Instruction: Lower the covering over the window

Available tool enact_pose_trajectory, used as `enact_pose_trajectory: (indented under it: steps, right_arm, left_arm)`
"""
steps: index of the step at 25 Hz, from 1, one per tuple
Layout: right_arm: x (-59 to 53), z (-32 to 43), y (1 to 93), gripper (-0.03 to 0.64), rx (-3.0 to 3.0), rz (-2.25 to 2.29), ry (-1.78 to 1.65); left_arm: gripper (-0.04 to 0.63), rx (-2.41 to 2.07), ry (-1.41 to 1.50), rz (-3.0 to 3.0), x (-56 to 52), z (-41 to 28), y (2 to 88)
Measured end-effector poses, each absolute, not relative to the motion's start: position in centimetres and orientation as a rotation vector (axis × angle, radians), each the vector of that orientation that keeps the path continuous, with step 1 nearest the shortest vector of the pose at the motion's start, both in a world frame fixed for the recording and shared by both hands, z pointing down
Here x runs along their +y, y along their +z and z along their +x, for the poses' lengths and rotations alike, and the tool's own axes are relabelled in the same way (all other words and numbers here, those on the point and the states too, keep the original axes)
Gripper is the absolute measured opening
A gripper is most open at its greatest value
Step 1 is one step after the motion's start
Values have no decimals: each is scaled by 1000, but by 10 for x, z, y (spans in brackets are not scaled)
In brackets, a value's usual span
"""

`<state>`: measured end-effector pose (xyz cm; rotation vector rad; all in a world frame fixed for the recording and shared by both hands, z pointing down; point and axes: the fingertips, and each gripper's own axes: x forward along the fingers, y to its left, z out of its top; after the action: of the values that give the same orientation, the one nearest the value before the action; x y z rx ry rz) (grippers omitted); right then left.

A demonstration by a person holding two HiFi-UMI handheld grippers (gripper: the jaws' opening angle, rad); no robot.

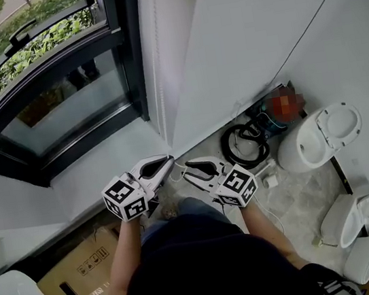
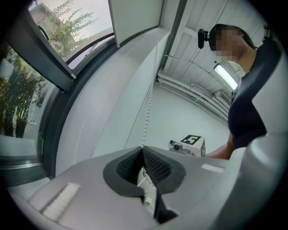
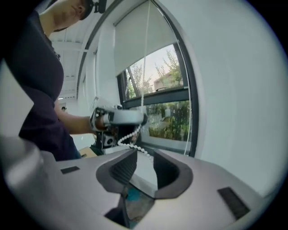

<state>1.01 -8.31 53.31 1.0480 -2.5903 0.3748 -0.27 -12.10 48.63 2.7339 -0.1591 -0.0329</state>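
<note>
The left claw [image 2: 143, 148] is shown by its own view to be shut tight on the chain [image 2: 147, 112], which is pinched between the pads and runs straight up from the tips along the wall [image 2: 189, 112]. A white plastic piece is lodged deeper between the same jaws. Beyond the tips, to the right, the marker cube [image 2: 193, 143] of the other claw is seen.

The right claw [image 3: 145, 155] is shown by its own view to stand moderately wide, with nothing gripped. The chain is draped in a slack loop from the left claw, seen farther off to the left, down to the tips of the parted jaws. Whether a pad is touched cannot be told. Only this view gives the blind [image 3: 139, 40] clearly: it is rolled high and covers just the top of the window [image 3: 166, 117]. Greenery and sky are seen through the glass beneath its lower edge.

In the head view neither the grip nor the blind's lower edge can be made out. Both claws are held close together there, tips nearly meeting, near the wall to the right of the window. What is added by this view is the floor [image 1: 295, 195]: toilets [image 1: 326, 132] at the right, a black coil [image 1: 242, 145] by the wall, and a box [image 1: 85, 261] at the near left.
</note>
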Motion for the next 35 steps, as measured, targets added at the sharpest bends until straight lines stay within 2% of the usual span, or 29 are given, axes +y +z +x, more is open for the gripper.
enact_pose_trajectory:
  steps: [5, 17, 33, 35]
  right_arm:
    - [-100, 4, 456, 77, -2682, 1102, 163]
    - [-108, 2, 350, 77, -2867, 1123, 24]
    - [-158, -20, 341, 74, -2820, 1276, 108]
    - [-159, -22, 337, 21, -2818, 1289, 120]
  left_arm:
    - [12, -201, -57, 2734, -130, -4, 488]
    - [12, -219, -43, 2735, -134, -7, 491]
    - [12, -201, -25, 2734, -122, -6, 495]
    - [12, -206, -29, 2731, -121, -7, 495]
